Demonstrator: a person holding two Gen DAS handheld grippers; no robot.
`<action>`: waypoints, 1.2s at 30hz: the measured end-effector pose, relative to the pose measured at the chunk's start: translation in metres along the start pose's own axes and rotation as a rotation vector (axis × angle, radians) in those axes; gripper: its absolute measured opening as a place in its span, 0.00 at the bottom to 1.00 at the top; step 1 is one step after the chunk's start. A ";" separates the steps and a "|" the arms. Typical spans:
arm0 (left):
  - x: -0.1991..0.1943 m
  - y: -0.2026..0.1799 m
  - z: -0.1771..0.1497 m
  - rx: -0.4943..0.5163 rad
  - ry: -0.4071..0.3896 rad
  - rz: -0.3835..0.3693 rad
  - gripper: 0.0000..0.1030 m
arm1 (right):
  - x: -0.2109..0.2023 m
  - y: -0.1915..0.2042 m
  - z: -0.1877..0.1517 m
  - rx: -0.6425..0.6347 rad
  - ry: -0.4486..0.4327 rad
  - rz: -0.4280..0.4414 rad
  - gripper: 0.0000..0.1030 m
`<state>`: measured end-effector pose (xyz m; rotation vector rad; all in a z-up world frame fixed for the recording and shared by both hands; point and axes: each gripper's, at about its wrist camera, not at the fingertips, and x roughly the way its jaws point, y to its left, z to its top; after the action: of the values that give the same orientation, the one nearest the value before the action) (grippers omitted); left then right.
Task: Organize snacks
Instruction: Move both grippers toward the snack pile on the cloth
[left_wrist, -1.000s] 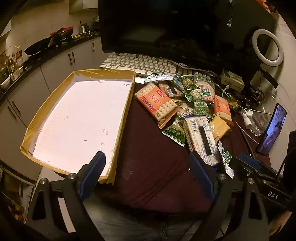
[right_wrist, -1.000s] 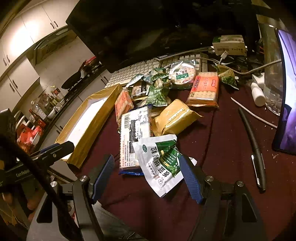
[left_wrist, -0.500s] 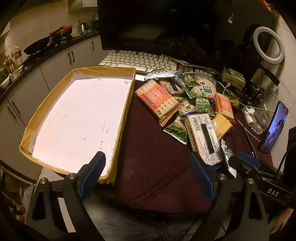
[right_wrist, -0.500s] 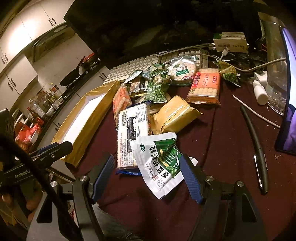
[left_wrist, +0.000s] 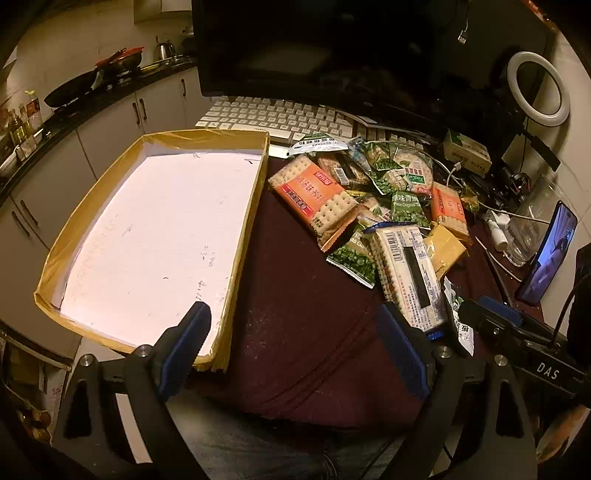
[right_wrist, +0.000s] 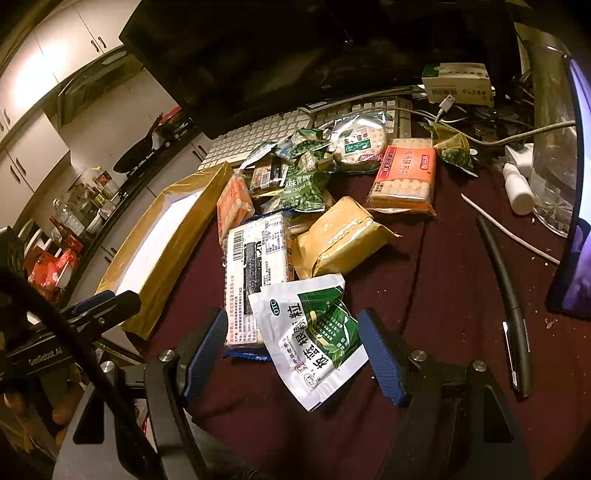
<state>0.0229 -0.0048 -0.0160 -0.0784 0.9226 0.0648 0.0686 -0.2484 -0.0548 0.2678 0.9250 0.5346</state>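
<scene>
The left gripper (left_wrist: 295, 343) hangs with its blue-padded jaws spread wide and nothing between them, above a stretch of dark red cloth (left_wrist: 295, 295) at the near edge of the table. One of its fingers (left_wrist: 184, 339) sits in front of the near corner of a shallow tray (left_wrist: 243, 236) with yellow-taped walls and a white floor, which lies to the left with nothing in it. The right gripper (right_wrist: 291, 350) is also wide open — its jaws frame the lower end of a white and green sachet (right_wrist: 314, 332) lying flat on the cloth, though whether the pads touch it cannot be told. The sachet overlaps a long cracker pack with a barcode label (right_wrist: 255, 273), and beside that lies a yellow wrapped pack (right_wrist: 340, 236). Behind them the rest of the snack pile spreads toward a white keyboard (left_wrist: 280, 118): an orange cracker pack (left_wrist: 314, 195) nearest the tray, a second orange pack (right_wrist: 404, 177) on the far right, green pea packets (right_wrist: 303, 188) and a round pack of crackers (right_wrist: 360, 144). Right of the pile lie a black pen (right_wrist: 509, 306) and a small white bottle (right_wrist: 519, 188), with a phone (left_wrist: 550, 251) propped upright at the table's edge — its screen lit. A dark monitor (left_wrist: 332, 48) stands behind the keyboard.
</scene>
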 end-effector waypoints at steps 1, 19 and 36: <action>0.000 0.000 0.000 0.002 -0.001 0.000 0.88 | 0.001 0.000 0.001 -0.001 0.002 0.000 0.71; -0.003 0.000 -0.003 0.013 0.002 0.017 0.88 | -0.002 0.004 -0.002 -0.034 -0.015 -0.037 0.71; 0.002 -0.006 -0.004 0.036 0.020 0.016 0.88 | 0.010 -0.008 -0.002 -0.029 0.028 -0.016 0.71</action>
<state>0.0218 -0.0108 -0.0200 -0.0382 0.9443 0.0624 0.0747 -0.2497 -0.0666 0.2271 0.9450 0.5372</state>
